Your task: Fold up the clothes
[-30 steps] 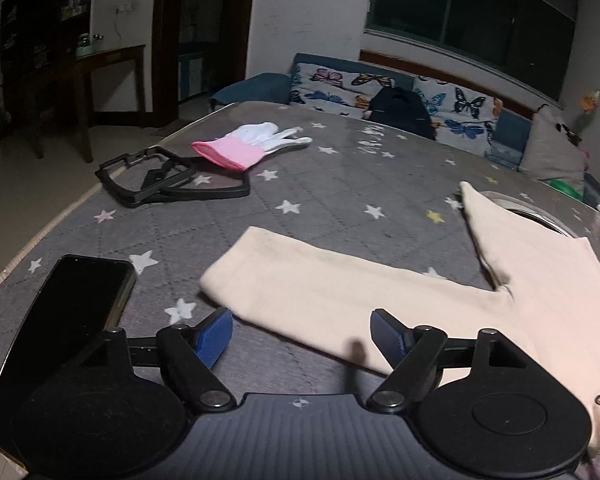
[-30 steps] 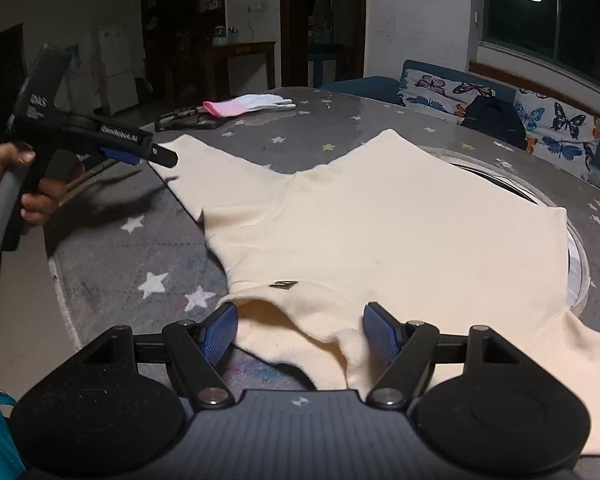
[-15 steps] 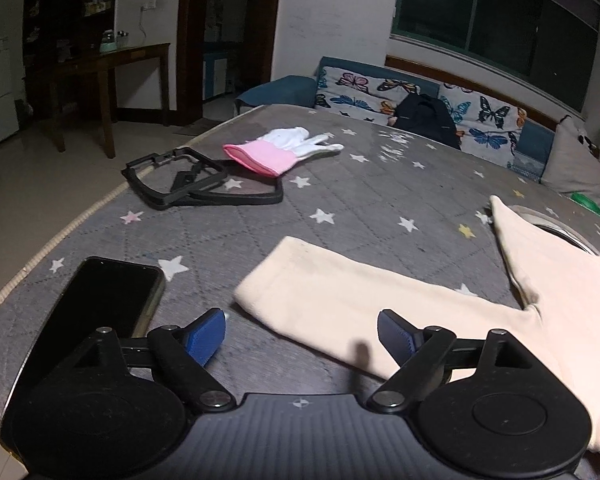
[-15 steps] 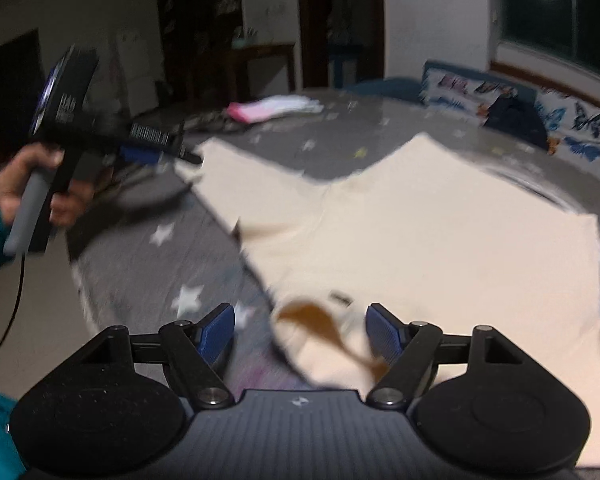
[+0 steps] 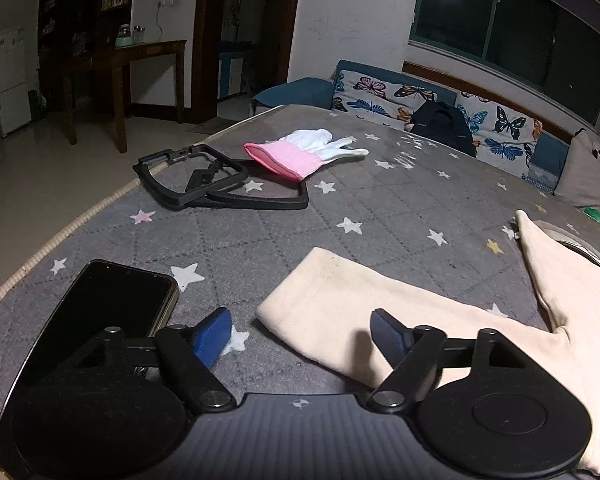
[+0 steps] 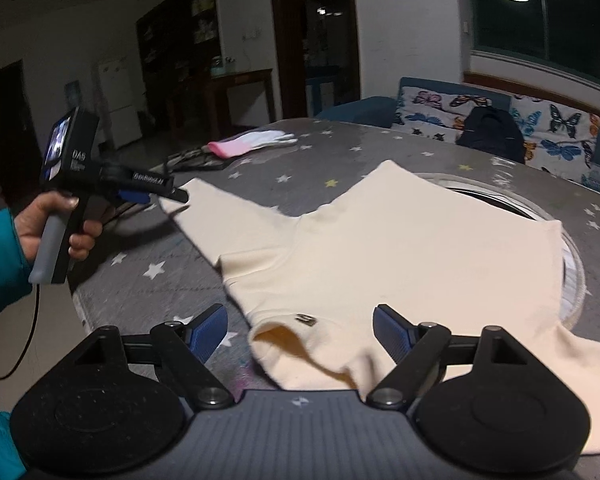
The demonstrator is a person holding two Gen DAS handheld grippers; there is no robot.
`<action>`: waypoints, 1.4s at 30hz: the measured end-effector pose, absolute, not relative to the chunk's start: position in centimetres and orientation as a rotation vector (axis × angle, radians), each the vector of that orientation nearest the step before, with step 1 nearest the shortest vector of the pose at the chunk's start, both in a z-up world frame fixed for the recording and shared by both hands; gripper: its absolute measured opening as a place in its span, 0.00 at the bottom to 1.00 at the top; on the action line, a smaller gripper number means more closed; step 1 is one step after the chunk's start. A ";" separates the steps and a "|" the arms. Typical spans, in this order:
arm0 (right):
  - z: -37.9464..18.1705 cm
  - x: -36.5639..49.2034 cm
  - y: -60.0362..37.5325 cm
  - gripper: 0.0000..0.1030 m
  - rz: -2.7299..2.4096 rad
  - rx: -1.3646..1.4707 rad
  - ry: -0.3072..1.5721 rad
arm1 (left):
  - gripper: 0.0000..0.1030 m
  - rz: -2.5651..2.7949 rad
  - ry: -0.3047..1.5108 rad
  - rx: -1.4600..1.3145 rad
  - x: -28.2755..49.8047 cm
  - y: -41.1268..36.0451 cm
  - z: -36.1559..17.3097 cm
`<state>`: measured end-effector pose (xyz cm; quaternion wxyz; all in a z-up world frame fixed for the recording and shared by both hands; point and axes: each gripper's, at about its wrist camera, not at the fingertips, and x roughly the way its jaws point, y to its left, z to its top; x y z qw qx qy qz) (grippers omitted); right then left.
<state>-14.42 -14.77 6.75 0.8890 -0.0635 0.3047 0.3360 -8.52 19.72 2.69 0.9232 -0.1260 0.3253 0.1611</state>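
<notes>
Sleeve (image 5: 364,300) of the cream sweater (image 6: 400,248), spread flat on the starry table (image 5: 380,200), runs from ten to four o'clock; its cuff lies between the left gripper (image 5: 300,330)'s parted, just-narrowing, empty jaws. The right gripper (image 6: 300,326), just widened, straddles the collar, gripping nothing.

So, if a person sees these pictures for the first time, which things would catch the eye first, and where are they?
First comes the cream sweater, spread flat over the grey star-patterned cover, its neck opening between the open fingers of the right gripper. The left gripper, also open, hovers at the cuff of one sleeve. Next, the pink and white glove lies at the far side by a black frame, and a dark phone lies at the near edge.
</notes>
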 end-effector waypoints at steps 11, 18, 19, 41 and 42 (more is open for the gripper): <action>6.4 -13.7 -16.5 0.80 0.624 -0.081 0.652 | 0.29 0.363 0.643 -0.255 -8.2 20.3 2.6; 5.7 -13.2 -16.8 0.80 0.592 -0.068 0.668 | 0.10 0.339 0.623 -0.298 -8.2 20.5 3.0; 5.6 -13.2 -16.9 0.80 0.589 -0.067 0.667 | 0.10 0.334 0.617 -0.296 -8.2 20.4 3.1; 5.5 -13.1 -16.9 0.81 0.579 -0.027 0.658 | 0.10 0.173 0.546 -0.294 -7.6 16.0 6.8; 5.4 -13.0 -17.0 0.81 0.577 -0.025 0.659 | 0.10 0.162 0.546 -0.293 -7.5 15.7 6.8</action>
